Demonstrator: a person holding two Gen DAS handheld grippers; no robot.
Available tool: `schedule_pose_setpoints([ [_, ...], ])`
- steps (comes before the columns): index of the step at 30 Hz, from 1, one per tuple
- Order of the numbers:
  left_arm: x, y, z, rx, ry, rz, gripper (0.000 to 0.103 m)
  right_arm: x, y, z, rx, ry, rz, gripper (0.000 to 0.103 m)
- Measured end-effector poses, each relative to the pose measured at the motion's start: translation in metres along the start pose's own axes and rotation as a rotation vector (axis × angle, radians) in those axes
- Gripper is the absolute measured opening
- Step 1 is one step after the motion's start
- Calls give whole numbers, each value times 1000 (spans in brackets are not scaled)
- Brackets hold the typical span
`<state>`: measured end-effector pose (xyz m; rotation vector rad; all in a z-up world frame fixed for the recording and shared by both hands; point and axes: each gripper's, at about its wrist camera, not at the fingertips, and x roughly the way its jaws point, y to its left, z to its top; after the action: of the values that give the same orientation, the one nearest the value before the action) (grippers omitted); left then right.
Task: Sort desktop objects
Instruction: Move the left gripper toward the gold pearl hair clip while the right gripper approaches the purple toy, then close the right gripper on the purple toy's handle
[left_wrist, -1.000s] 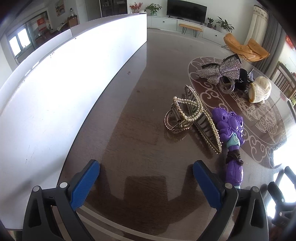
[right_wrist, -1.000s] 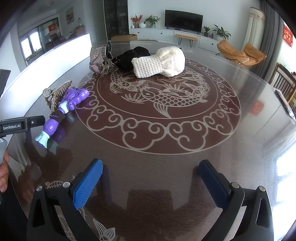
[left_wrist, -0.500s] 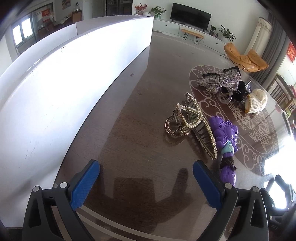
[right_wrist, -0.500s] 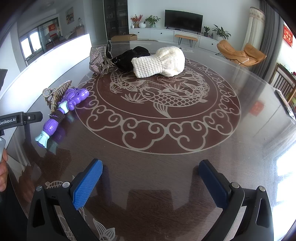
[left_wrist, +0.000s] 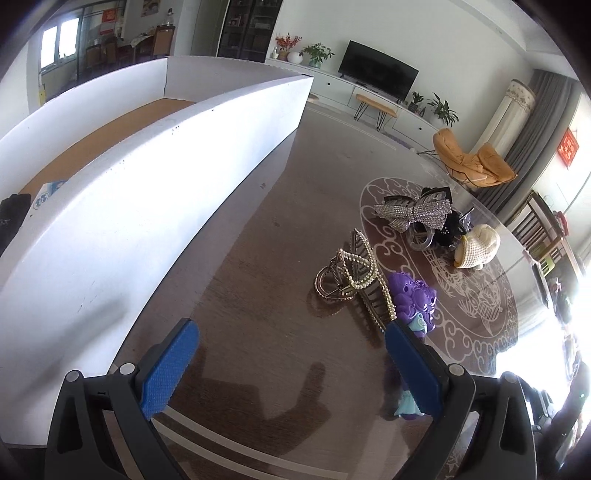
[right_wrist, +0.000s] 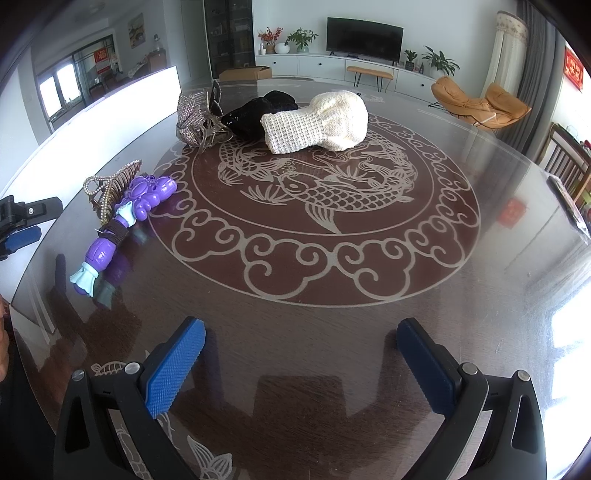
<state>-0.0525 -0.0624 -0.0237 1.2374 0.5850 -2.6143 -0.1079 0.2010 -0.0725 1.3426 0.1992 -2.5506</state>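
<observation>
hovering wide-open, the left gripper (left_wrist: 288, 354) is nearing the light, rigid, snag-prone gold pearl-trimmed claw hair clip (left_wrist: 351, 284), probably best gripped across its spring hinge.

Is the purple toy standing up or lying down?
Lying down. The purple toy rests lengthwise on the table, its head beside the pearl hair clip.

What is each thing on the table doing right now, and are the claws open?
Left claw: open, empty.
Right claw: open, empty.
Pearl hair clip: lying on the table, against the purple toy.
Purple toy: lying flat.
Sparkly bow clip: lying on the table.
White knit hat: lying on its side.
White box: open on top.
</observation>
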Motion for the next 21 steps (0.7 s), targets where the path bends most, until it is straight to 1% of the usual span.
schedule_pose_setpoints([
  [1, -3, 3, 0, -13, -6, -12, 103, 0, 3, 2, 7, 6, 24, 103],
  [3, -6, 6, 2, -31, -15, -27, 103, -2, 11, 8, 36, 6, 118, 103],
  [5, -6, 7, 3, -43, -20, -32, 103, -6, 25, 16, 47, -5, 182, 103],
  [8, -5, 7, 2, -52, -19, -30, 103, -6, 54, 30, 11, -15, 260, 103],
  [10, -7, 8, 1, -59, -23, -22, 103, 0, 75, 39, -25, 2, 293, 103],
  [13, -7, 10, 1, -66, -30, -16, 103, 15, 103, 48, -88, 28, 299, 102],
  [16, -6, 8, 1, -57, -33, -9, 103, 29, 122, 54, -134, 49, 291, 98],
  [18, -6, 6, 1, -46, -35, -3, 103, 33, 132, 56, -176, 39, 259, 95],
  [19, -6, 6, 1, -41, -36, -2, 103, 33, 135, 57, -192, 39, 249, 93],
  [21, -5, 4, 1, -35, -36, -4, 103, 33, 140, 55, -220, 29, 221, 84],
])
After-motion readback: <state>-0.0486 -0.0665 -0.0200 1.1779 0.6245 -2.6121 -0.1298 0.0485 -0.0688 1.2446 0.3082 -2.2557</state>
